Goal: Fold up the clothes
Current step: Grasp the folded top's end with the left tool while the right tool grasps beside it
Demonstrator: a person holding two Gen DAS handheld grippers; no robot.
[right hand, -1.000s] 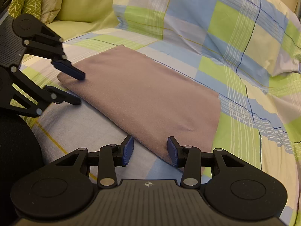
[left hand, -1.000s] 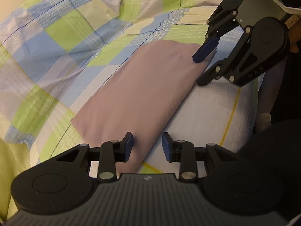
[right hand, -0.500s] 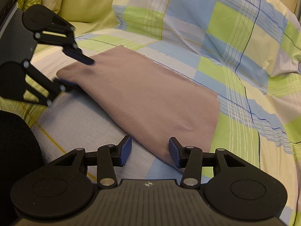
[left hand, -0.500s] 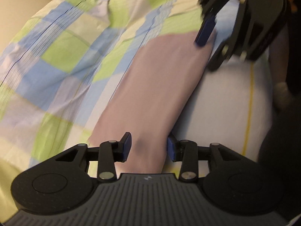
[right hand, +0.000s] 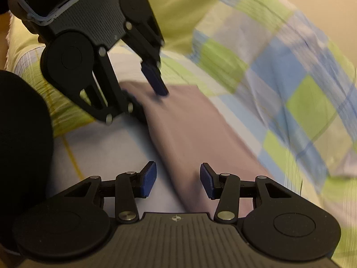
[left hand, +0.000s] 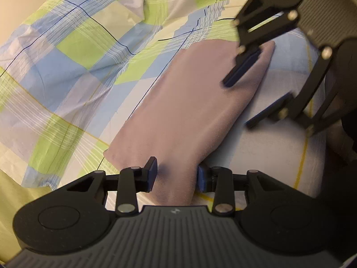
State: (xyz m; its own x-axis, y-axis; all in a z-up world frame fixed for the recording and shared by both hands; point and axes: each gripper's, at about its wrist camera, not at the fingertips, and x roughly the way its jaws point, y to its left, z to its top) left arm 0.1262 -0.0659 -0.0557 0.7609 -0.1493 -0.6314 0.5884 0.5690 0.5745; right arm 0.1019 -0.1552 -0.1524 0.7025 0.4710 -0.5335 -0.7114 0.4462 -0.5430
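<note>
Your left gripper (left hand: 176, 175) and right gripper (right hand: 177, 182) both stand apart, each straddling an end of the folded mauve garment (left hand: 189, 111) on the checked bedsheet (left hand: 67, 67); no readable writing

Colours on the bed

We saw a plain mauve garment (left hand: 189, 111) on a blue, green and cream checked sheet (left hand: 73, 51); both black grippers had blue pads (right hand: 148, 179).

Warm dim light; right view motion-blurred; fisheye edges.
</note>
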